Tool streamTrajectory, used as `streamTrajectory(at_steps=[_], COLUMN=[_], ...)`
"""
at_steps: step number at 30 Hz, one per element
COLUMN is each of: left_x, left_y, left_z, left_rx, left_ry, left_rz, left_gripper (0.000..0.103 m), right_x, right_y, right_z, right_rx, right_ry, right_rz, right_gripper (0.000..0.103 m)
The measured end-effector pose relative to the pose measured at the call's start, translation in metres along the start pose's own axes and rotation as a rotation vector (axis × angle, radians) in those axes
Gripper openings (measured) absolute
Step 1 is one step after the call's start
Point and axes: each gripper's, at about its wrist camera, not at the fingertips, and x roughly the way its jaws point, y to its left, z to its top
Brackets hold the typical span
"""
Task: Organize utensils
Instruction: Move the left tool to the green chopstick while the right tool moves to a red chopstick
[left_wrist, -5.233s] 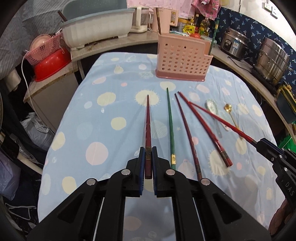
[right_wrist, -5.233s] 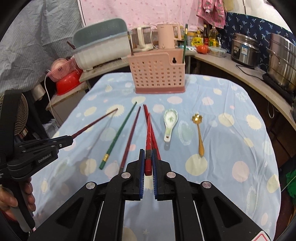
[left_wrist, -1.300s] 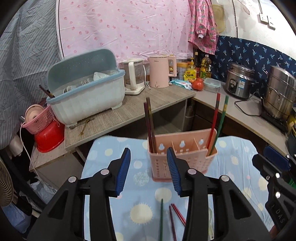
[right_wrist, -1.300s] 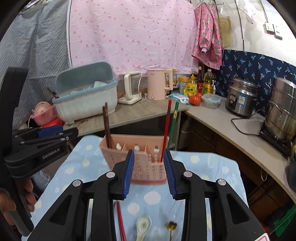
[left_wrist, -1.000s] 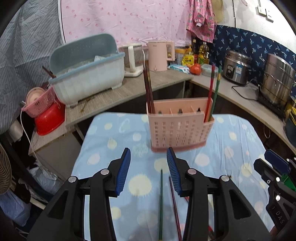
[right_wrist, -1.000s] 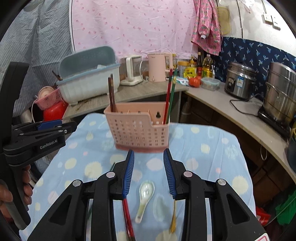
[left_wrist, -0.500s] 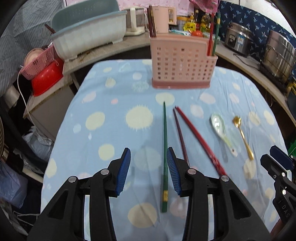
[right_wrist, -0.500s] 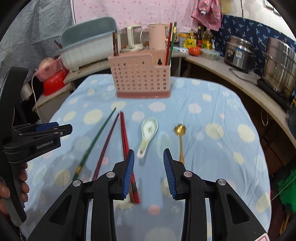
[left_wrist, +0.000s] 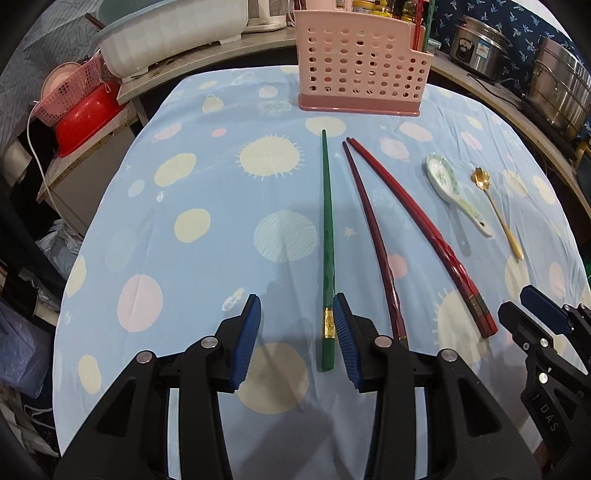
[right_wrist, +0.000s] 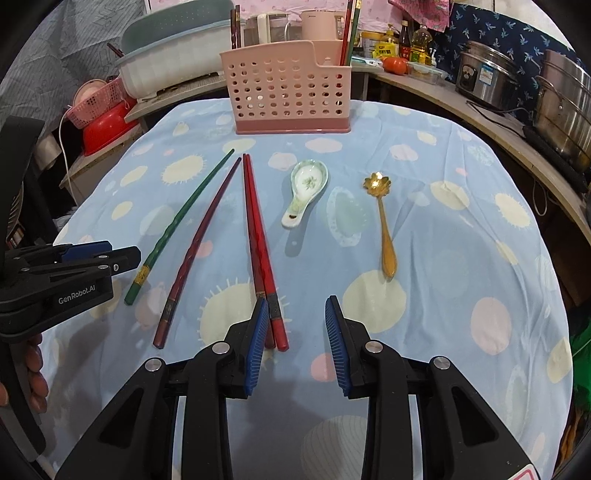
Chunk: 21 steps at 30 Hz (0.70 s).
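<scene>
Both grippers are hanging low over the spotted blue tablecloth (left_wrist: 207, 192), pointing steeply down. The left gripper (left_wrist: 296, 338) is standing with its jaws apart and holding nothing; the butt end of the green chopstick (left_wrist: 327, 236) is lying between the blue pads, close against the pad on the 3 o'clock side, though whether it is touching that pad is hard to judge. The right gripper (right_wrist: 294, 341) is likewise spread and empty, with the thick ends of the red chopstick pair (right_wrist: 258, 236) lying just inside its 9 o'clock pad, one butt partly hidden behind that pad.

On the cloth, running toward 12 o'clock, are lying the green chopstick, a single dark maroon chopstick (right_wrist: 199, 240), whose butt is slipping out of sight behind the left gripper's finger in the left wrist view, and the red pair. At 1 o'clock of the red pair are lying a ceramic spoon (right_wrist: 306, 190) and, further toward 3 o'clock, a gold spoon (right_wrist: 384, 221).

The pink utensil holder (right_wrist: 288, 96) is standing at 12 o'clock on the cloth's far edge. Dark chopsticks are sticking up from its 9 o'clock end, a red and a green one from its 3 o'clock end; their tips are being cut off by the frame, and its inner compartments cannot be made out.

At the 9 o'clock edge of the right wrist view, fingers of a person's hand (right_wrist: 35, 373) are gripping the left tool, mostly out of frame.
</scene>
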Motion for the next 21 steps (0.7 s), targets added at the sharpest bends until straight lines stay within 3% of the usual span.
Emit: streamTrajectory(at_steps=[9,21], left_x=[0.007,0.008], left_y=[0.002,-0.001], left_z=[-0.006,-0.009], left_rx=[-0.004,0.004], left_ry=[0.019,0.027], left_rz=[-0.004,-0.022], left_gripper=[0.038,0.038], right_x=[0.013,0.017], right_y=[0.003,0.004], right_z=[-0.006,-0.001], right_rx=[-0.006,-0.015], right_ry=[0.035,0.033], right_rz=[0.01,0.019], right_gripper=[0.02,0.014])
